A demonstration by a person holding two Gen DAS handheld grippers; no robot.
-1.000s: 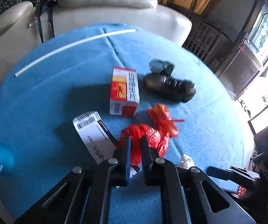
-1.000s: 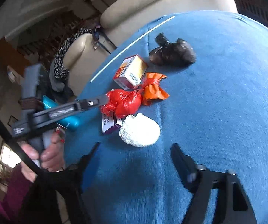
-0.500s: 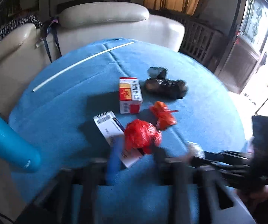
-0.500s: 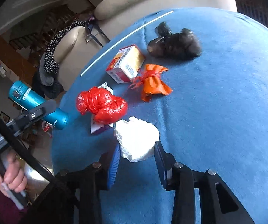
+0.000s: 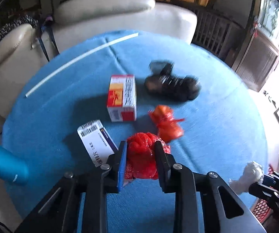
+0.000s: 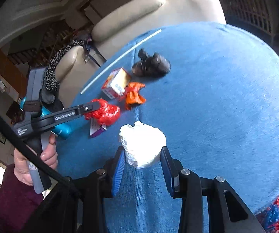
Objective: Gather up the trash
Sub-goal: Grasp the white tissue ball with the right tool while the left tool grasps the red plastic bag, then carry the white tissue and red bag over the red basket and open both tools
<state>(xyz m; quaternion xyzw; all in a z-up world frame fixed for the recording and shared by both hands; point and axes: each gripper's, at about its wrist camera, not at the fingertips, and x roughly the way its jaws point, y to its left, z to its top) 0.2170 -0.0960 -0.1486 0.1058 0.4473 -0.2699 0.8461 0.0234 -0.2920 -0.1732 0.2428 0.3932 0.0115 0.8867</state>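
My left hand-held gripper (image 5: 141,151) has just closed onto the red bag (image 5: 142,160). My right hand-held gripper (image 6: 142,156) clamps the white wad (image 6: 142,145) over the blue counter (image 6: 227,106).

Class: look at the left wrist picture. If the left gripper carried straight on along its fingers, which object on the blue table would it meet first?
Probably the orange bag, just beyond the red bag that the left gripper already clamps. Depth is hard to judge here.
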